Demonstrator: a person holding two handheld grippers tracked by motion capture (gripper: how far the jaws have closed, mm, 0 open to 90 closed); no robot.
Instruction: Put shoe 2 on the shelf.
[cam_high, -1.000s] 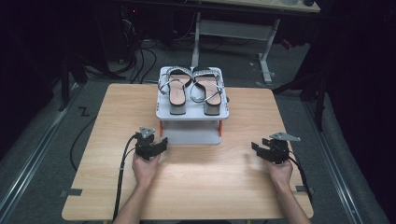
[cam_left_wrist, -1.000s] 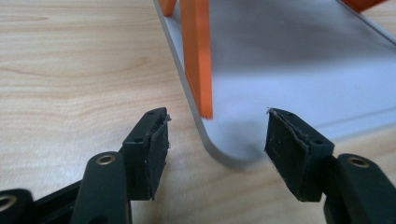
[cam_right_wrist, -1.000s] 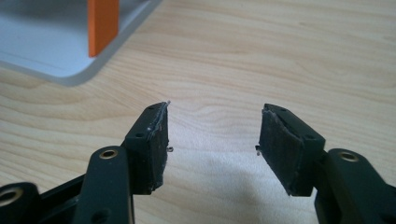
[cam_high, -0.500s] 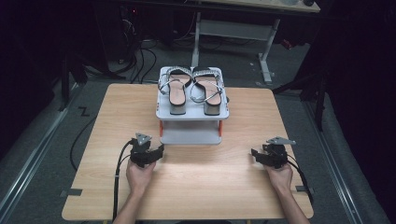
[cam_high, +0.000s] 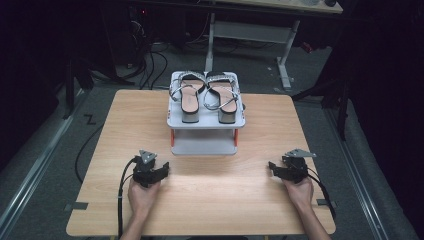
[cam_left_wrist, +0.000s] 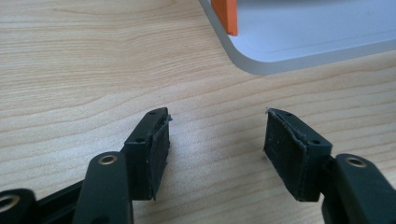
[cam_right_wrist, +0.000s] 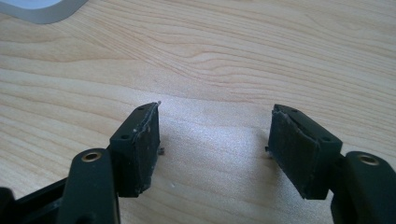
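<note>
Wooden table (cam_high: 210, 200), L hand-held gripper (cam_high: 161, 169) wide & empty, R hand-held gripper (cam_high: 272, 167) just-widened, empty, near shoe rack (cam_high: 205, 122).

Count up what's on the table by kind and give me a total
Sandals: 2
Grey two-tier rack: 1
Hand-held grippers, left gripper and right gripper, both open with nothing between the fingers: 2
Total: 5
</note>
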